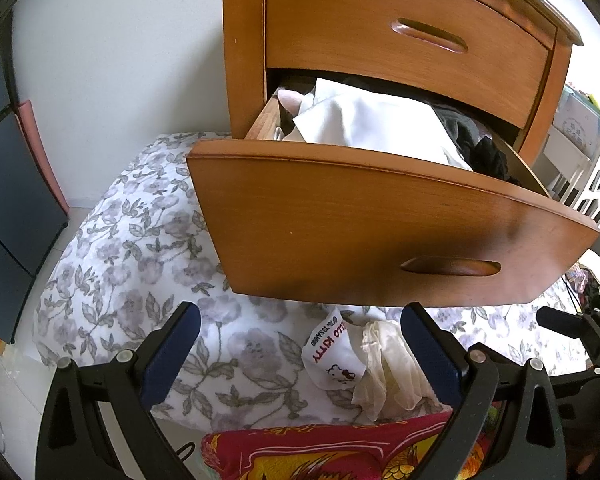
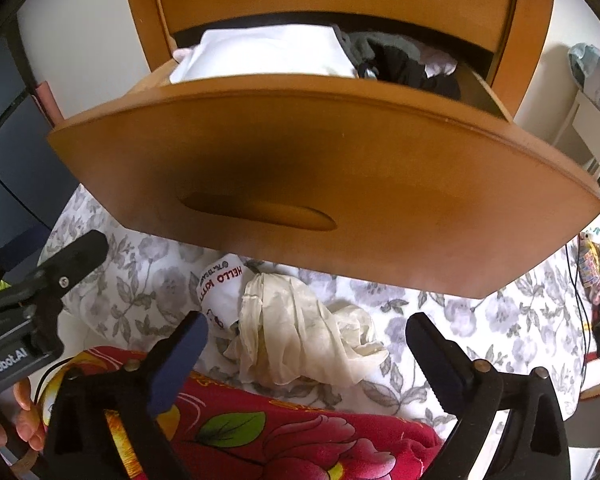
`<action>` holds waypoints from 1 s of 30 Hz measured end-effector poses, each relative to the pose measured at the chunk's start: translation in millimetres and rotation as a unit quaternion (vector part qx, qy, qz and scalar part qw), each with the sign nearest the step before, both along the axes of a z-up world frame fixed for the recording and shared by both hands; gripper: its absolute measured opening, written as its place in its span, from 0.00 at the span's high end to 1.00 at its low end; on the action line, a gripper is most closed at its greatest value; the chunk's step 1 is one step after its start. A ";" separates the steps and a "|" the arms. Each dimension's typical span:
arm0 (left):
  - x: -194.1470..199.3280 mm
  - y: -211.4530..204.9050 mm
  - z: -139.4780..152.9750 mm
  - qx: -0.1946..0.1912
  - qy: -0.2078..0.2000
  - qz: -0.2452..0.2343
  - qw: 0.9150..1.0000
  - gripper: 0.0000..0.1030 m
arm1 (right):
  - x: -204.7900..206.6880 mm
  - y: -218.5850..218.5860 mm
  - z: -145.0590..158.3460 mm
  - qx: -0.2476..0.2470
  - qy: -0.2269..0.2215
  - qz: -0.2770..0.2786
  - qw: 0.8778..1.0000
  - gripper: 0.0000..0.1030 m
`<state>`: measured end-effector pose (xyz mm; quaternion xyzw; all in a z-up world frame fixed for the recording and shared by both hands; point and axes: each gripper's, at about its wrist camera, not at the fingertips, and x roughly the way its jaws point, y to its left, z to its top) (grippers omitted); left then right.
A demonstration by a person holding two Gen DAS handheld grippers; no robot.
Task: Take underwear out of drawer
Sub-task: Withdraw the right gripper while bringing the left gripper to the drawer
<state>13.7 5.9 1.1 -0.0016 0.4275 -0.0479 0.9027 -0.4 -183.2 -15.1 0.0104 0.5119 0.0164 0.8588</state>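
Note:
The wooden drawer [image 1: 380, 220] [image 2: 340, 152] stands pulled out over the bed. Inside lie folded white cloth [image 1: 376, 124] [image 2: 268, 56] and dark garments [image 1: 480, 144] [image 2: 412, 68]. Below it, on the floral sheet [image 1: 120, 260], rest white Hello Kitty underwear [image 1: 332, 356] [image 2: 224, 292] and a crumpled cream garment [image 1: 388, 368] [image 2: 300, 332]. My left gripper [image 1: 300, 312] is open and empty, low in front of the drawer. My right gripper [image 2: 307, 320] is also open and empty, above the cream garment. Each gripper shows at the edge of the other's view.
The upper drawer [image 1: 400, 28] is shut. A red flowered blanket [image 1: 320, 452] [image 2: 280, 432] lies nearest me. Dark panels [image 1: 12, 184] stand at the left, white shelving [image 1: 580, 160] at the right. A black cable [image 2: 580, 300] hangs at the bed's right side. A hand [image 2: 24, 420] holds the left tool.

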 end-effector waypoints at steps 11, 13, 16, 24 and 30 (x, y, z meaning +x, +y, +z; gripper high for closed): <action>-3.1 2.0 6.6 -0.003 -0.013 0.013 1.000 0.03 | -20.4 -15.1 25.6 0.029 -0.078 -0.035 0.996 0.00; -3.5 3.3 7.8 -0.005 -0.013 0.017 1.000 0.03 | -24.4 -16.7 31.2 0.030 -0.094 -0.040 0.994 0.00; -4.3 4.8 10.5 -0.010 -0.015 0.018 1.000 0.03 | -26.1 -17.0 36.0 0.034 -0.109 -0.042 0.993 0.00; -2.3 5.4 34.0 -0.033 -0.040 0.005 0.999 0.03 | -28.5 -26.9 42.4 0.042 -0.130 -0.055 0.989 0.00; 11.2 9.1 64.9 -0.044 -0.056 0.000 0.997 0.03 | -28.1 -33.4 48.5 0.040 -0.147 -0.066 0.986 0.00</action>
